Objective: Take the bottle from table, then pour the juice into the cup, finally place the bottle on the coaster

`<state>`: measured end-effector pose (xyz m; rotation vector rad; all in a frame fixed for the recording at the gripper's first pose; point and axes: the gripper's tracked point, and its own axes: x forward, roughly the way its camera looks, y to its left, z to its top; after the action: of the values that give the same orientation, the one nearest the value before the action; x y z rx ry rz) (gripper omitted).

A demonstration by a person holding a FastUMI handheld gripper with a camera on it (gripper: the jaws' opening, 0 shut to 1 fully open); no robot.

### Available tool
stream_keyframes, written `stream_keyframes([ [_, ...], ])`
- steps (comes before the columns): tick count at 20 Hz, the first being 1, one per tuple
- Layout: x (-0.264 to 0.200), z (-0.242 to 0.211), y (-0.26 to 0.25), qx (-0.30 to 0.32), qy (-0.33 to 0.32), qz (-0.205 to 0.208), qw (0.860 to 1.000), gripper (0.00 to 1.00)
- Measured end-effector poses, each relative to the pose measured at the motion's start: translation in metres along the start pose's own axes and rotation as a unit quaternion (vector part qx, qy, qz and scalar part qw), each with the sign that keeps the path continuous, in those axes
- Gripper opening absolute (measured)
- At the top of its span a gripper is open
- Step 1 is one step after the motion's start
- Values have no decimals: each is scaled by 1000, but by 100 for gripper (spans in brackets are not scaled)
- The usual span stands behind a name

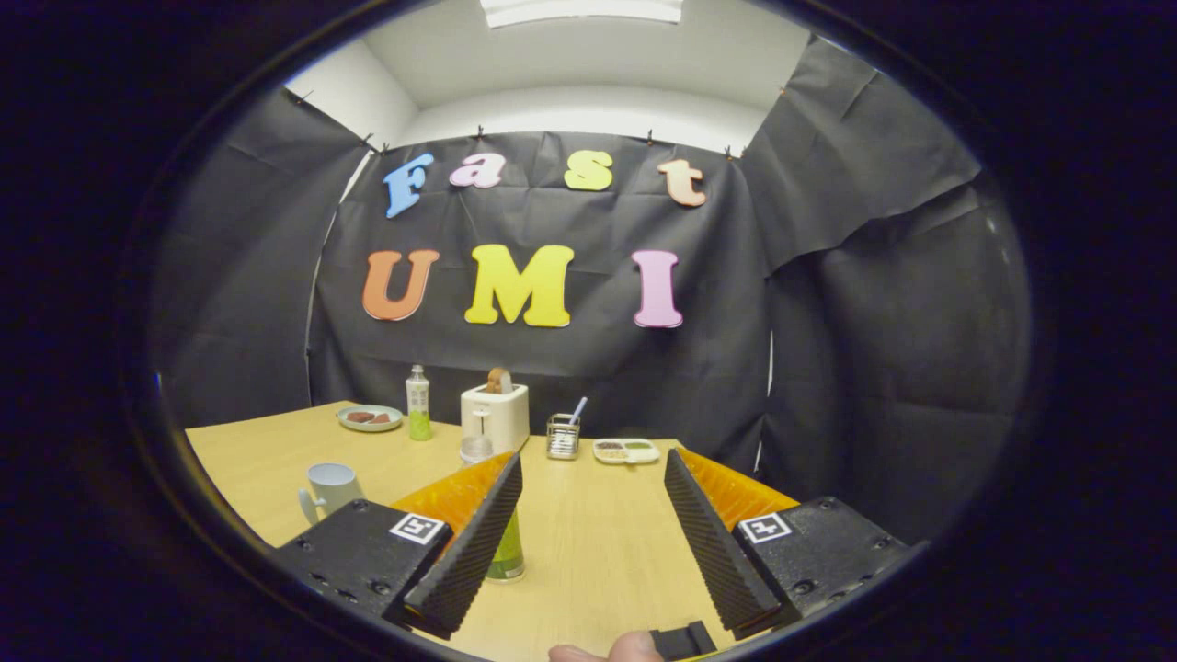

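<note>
My gripper [592, 457] is open, with a wide gap and only bare tabletop between its fingers. A clear bottle [505, 550] holding green juice stands upright just behind the left finger, which covers its middle; its top [476, 449] rises above that finger's tip. The bottle is outside the gap and I cannot tell whether the finger touches it. A pale mug [329, 486] with a handle stands on the table left of the left finger. A second small bottle [418, 403] with green liquid stands far back near the wall.
At the back of the wooden table [588, 542] are a plate [370, 418] with brown pieces, a white toaster [495, 414], a small metal holder [563, 437] with a straw, and a divided dish [626, 450]. A person's fingertip [607, 649] shows below the fingers.
</note>
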<state>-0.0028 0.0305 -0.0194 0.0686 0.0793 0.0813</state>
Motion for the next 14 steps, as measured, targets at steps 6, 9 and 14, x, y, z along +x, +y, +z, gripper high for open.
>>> stream_keyframes([
  [6,7,-26,29,13,37,57,998,100],
  [9,10,-39,46,6,51,71,996,100],
  [14,18,-70,71,18,87,88,992,100],
])
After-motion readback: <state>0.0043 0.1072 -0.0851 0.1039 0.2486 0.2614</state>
